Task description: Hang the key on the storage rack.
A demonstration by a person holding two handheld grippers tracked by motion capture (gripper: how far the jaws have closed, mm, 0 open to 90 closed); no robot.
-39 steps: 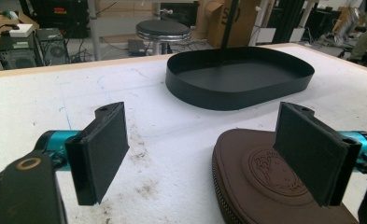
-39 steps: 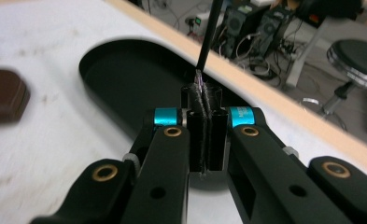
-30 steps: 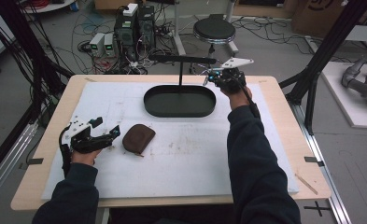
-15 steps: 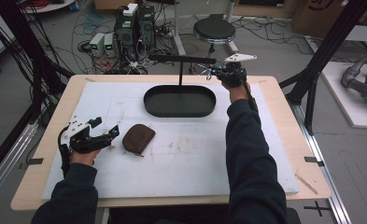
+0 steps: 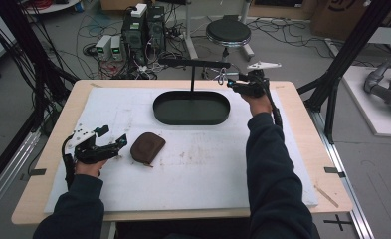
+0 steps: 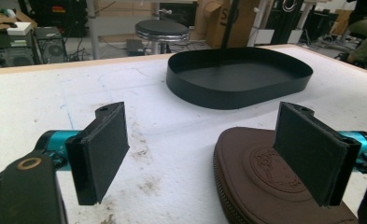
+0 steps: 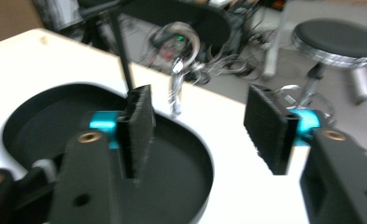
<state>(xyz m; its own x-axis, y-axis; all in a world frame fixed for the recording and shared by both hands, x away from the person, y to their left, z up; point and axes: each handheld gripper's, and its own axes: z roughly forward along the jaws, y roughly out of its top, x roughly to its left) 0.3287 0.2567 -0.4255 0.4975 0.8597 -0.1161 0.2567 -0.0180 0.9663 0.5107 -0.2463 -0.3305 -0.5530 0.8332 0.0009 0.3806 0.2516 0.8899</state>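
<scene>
A silver hook (image 7: 179, 70) hangs from the right end of a black stand's bar (image 5: 193, 63), above a black oval tray (image 5: 191, 120). In the high view the hook (image 5: 222, 75) dangles just left of my right gripper (image 5: 234, 83). That gripper (image 7: 200, 126) has just been opening and stands open with nothing between its pads; the hook hangs a little beyond them. A brown zipped pouch (image 5: 146, 147) lies on the white mat. My left gripper (image 5: 117, 144) rests open just left of it, its right pad (image 6: 312, 154) over the pouch (image 6: 265, 186).
The white mat (image 5: 198, 174) covers most of the wooden table. The tray (image 6: 239, 74) lies ahead of the left gripper. Beyond the far edge are a round stool (image 5: 228, 32), computer boxes (image 5: 143, 25) and cables on the floor. Black frame posts stand at both sides.
The right gripper's jaws have opened, and the hand has shifted slightly right and down from the bar's end. The left hand and the pouch have not moved.
</scene>
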